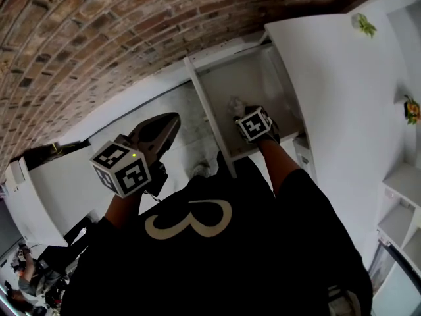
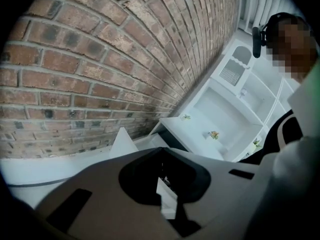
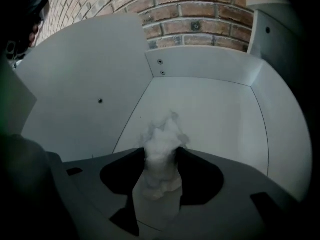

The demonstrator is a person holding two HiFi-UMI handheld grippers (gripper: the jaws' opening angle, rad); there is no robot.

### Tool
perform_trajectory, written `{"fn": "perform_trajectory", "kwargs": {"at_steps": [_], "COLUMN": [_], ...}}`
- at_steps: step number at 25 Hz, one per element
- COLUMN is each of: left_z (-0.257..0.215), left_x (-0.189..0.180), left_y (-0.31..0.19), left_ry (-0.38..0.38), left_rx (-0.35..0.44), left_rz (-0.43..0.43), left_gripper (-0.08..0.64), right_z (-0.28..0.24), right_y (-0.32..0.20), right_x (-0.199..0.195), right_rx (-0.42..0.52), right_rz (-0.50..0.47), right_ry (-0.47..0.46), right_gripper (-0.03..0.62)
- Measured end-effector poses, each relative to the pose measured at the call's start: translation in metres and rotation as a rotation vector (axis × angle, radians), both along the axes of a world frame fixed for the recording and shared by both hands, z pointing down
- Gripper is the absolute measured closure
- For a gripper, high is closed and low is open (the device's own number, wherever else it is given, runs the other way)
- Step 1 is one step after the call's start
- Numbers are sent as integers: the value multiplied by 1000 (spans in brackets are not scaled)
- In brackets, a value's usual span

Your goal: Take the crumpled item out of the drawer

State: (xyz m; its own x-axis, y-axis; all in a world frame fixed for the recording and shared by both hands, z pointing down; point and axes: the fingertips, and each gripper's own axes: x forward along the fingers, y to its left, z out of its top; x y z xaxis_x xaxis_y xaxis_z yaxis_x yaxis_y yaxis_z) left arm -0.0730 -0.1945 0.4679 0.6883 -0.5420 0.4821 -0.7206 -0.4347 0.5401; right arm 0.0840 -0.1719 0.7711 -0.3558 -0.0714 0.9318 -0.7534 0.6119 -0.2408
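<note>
Fingers of the right gripper (image 3: 161, 152) pinch the crumpled item (image 3: 163, 134) in the drawer (image 3: 212, 111); left gripper (image 2: 161, 150) pressed together.

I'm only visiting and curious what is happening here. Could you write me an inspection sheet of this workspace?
Surface: white cabinet top, mostly bare.
Job's things: white drawer pulled open; crumpled white item inside it.
Clutter: two small plant ornaments on the cabinet top.
Grippers: right gripper reaches down into the drawer, jaws closed on the crumpled white item; left gripper is outside the drawer, jaws together, empty.
Cables: nothing seen.
Surroundings: brick wall behind; white shelves to one side.
</note>
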Motion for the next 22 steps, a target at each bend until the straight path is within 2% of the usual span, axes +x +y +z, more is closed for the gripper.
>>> {"fn": "perform_trajectory", "kwargs": {"at_steps": [3, 8, 13, 17, 22], "left_z": [0, 0, -1, -3, -10], "left_x": [-1, -3, 1, 4, 10], "left_y": [0, 0, 1, 2, 5], "left_ry": [0, -2, 0, 3, 9], "left_rx": [1, -2, -2, 2, 12], "left_rz": [-5, -6, -1, 0, 10], "left_gripper": [557, 557, 557, 557, 557], "right_z": [1, 0, -6, -11, -36], "right_y": [-2, -3, -6, -22, -25], "right_x": [5, 2, -5, -1, -3], "right_rx": [-2, -25, -36, 38, 36], "right_rz": [-8, 12, 35, 49, 108], "right_ry": [30, -13, -77, -81, -140], "right_gripper": [395, 437, 442, 442, 440]}}
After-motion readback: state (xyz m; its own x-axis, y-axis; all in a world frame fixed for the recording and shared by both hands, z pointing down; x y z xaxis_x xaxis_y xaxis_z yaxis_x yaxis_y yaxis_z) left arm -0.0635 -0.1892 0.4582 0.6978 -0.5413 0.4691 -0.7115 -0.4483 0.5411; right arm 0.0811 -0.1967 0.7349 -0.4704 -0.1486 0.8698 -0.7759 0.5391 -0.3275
